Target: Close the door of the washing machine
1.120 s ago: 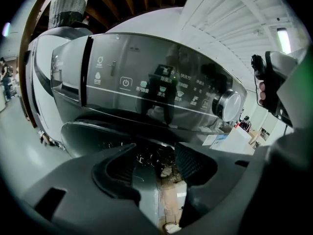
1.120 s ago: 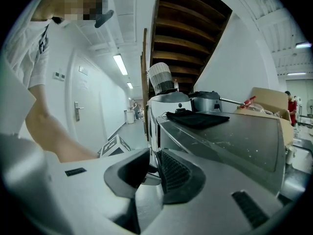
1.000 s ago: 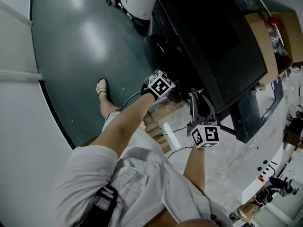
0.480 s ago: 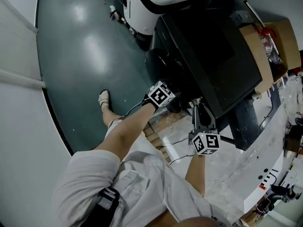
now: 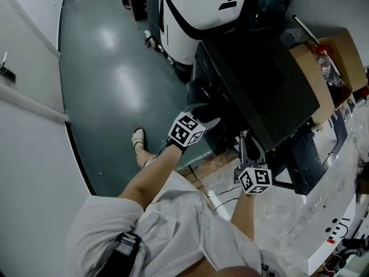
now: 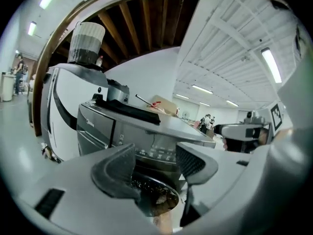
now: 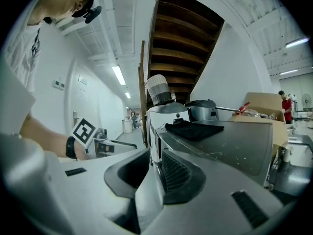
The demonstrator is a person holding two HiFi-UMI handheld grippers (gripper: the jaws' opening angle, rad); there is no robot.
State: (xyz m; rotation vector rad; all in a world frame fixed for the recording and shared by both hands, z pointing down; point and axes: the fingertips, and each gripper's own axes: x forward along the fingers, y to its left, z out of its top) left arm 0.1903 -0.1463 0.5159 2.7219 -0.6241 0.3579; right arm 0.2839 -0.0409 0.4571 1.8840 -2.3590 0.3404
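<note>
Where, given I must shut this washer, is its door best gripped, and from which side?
Take the door by its curved outer rim, which stands out from the washer front, coming from the floor side. The rim looks narrow enough to pinch; the round window bulges, so it probably offers no hold.

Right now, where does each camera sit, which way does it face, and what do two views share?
Head view: on the person's head, steeply down on floor, washing machine, left gripper, right gripper; forearms and a foot show.
Left gripper view: on that gripper, level at the machine's front; jaws apart, just eased closer, nothing clamped between them.
Right gripper view: on that gripper, across the machine's top; jaws narrowly apart, empty; left forearm shows.
Shared: both gripper views show the black cloth.
</note>
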